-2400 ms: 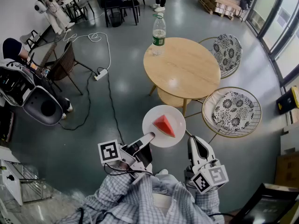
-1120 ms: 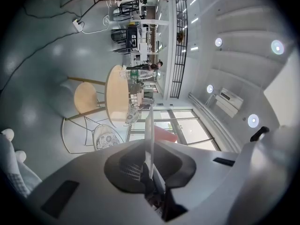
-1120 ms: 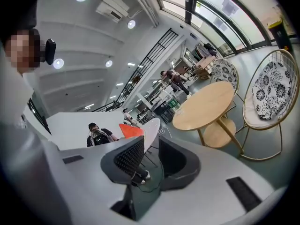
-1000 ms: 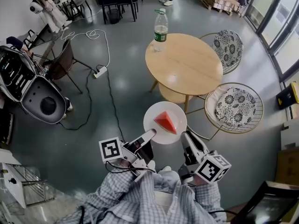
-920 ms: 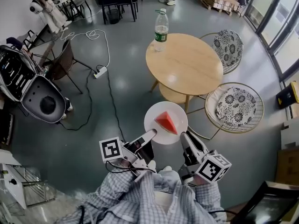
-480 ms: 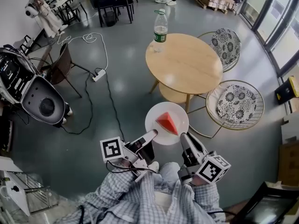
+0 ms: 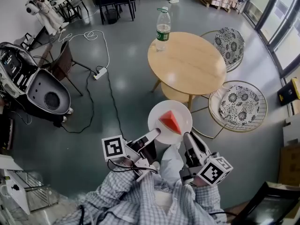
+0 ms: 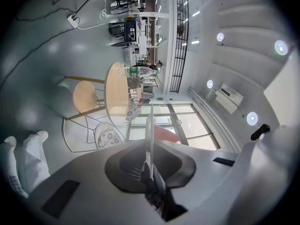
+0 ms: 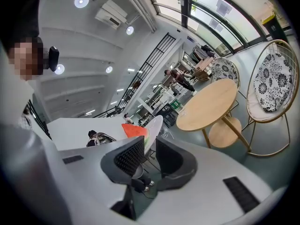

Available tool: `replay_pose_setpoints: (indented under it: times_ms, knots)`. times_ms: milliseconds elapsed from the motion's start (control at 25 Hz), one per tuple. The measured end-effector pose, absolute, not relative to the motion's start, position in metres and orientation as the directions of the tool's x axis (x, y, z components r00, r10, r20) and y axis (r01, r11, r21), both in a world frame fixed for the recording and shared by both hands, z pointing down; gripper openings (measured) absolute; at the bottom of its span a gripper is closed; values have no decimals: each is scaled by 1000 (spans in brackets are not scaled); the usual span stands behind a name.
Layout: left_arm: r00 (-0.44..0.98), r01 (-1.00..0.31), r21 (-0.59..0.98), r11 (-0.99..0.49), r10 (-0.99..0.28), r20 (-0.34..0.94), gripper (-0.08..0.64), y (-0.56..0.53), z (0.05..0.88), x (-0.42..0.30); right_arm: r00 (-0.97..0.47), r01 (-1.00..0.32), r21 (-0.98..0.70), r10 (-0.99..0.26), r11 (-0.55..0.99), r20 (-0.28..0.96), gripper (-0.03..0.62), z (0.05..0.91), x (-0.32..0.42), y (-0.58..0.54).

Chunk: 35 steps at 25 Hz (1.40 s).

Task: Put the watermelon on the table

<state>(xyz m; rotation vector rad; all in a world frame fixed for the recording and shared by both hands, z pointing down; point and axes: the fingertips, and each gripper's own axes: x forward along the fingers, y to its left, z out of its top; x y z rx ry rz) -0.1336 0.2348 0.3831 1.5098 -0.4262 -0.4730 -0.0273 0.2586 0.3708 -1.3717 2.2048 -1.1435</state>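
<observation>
Left tool [image 7: 154, 134] pinching plate [image 7: 161, 114] rim, table [image 7: 187, 67] edge near, open floor [image 7: 117, 93] beside

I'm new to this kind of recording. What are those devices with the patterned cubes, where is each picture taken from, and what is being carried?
There is no robot here: a person holds a handheld gripper in each hand, and the patterned cubes are part of the grippers. The head view comes from a camera on the person's head, looking down. In it the left gripper shows on the left and the right gripper on the right. The other two pictures come from cameras riding on each gripper, looking along its fingers.

The grippers carry a white plate with a watermelon slice. The left fingers are shut on the plate's rim, seen edge-on. The right fingers stand apart around the rim. Ahead is a round wooden table with a water bottle on it. The plate is not on the table yet.
</observation>
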Motion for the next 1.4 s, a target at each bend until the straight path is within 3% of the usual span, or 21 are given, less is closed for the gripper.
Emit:
replay_pose_setpoints:
  times_ms: [1400]
  knots:
    - [743,21,1000,-5,-669,-19,37,55,386,-2,-616,-545,-774,-780,322,109,78,374,107,61]
